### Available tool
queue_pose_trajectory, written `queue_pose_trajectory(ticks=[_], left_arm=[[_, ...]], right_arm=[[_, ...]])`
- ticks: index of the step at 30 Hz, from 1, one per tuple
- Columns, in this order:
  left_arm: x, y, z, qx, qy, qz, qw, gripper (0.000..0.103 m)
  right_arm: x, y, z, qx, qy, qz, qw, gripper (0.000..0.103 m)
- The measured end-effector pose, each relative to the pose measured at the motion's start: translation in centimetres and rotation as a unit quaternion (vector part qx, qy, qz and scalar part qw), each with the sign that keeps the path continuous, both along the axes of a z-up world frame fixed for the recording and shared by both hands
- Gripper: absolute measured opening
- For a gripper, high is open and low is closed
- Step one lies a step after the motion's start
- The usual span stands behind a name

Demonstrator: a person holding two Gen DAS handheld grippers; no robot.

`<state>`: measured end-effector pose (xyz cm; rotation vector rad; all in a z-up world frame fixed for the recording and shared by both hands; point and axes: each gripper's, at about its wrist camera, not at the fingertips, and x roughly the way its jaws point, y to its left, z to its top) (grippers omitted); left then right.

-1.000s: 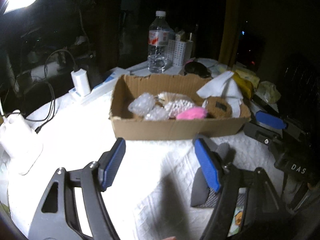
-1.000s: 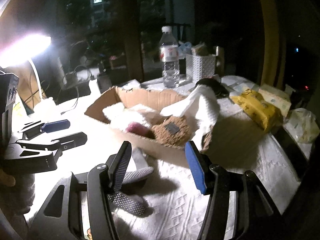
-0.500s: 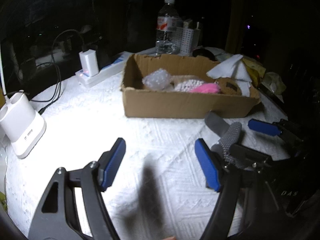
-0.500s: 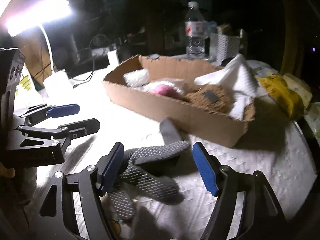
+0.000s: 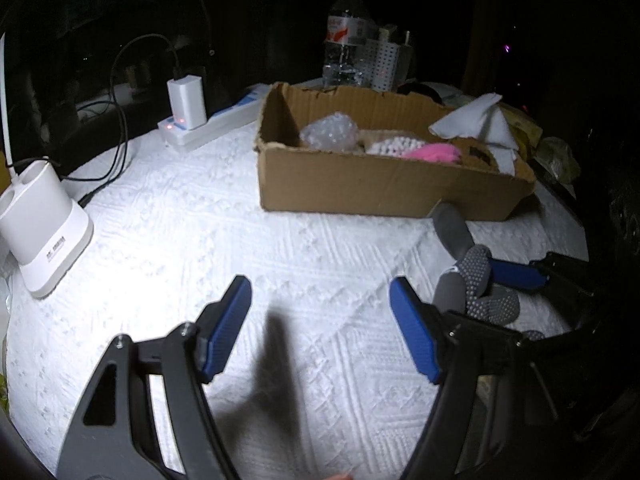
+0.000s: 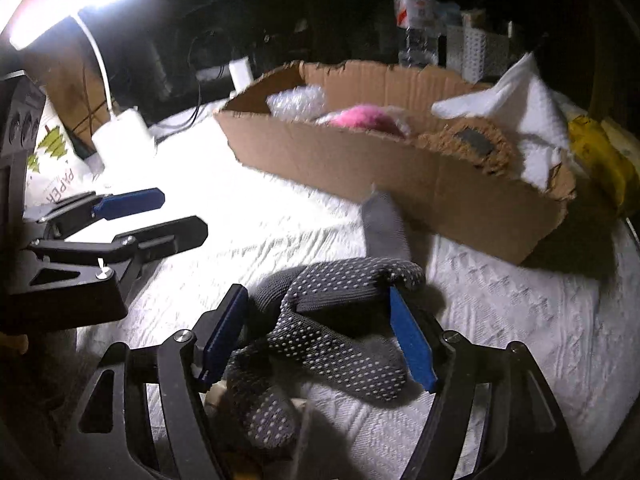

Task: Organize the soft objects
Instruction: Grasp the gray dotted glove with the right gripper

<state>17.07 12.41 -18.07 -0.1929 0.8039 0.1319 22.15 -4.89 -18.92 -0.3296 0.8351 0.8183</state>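
A grey dotted glove [image 6: 340,320] lies crumpled on the white tablecloth [image 6: 520,320], just in front of the cardboard box [image 6: 400,176]. The right gripper [image 6: 320,332] straddles it, jaws closing, pads not yet pressing. The left gripper [image 5: 320,328] hangs parted over bare cloth, holding nothing. The glove's near end is hidden under the right gripper's frame; the surroundings are too dark to read.

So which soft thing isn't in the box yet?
The grey dotted glove. It lies on the white cloth between the right gripper pads, while the pink fluffy thing, bubble wrap and brown plush sit inside the cardboard box.
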Motion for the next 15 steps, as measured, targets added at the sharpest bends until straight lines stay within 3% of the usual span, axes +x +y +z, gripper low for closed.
queue_pose_trajectory(ticks=[3,11,15], left_arm=[[0.0,-0.1,-0.1,0.002,0.002,0.0,1.0,0.073],[0.0,-0.9,0.0,0.0,0.005,-0.014,0.9999,0.073],[-0.2,-2.0,0.3,-0.002,0.006,-0.03,0.9995,0.073]], right_arm=[[-0.1,0.2,-0.1,-0.002,0.0,0.008,1.0,0.064],[0.0,-1.4,0.7,0.046,0.006,0.01,0.999,0.018],[-0.5,-2.8,1.6,0.057,-0.015,-0.004,0.998,0.018]])
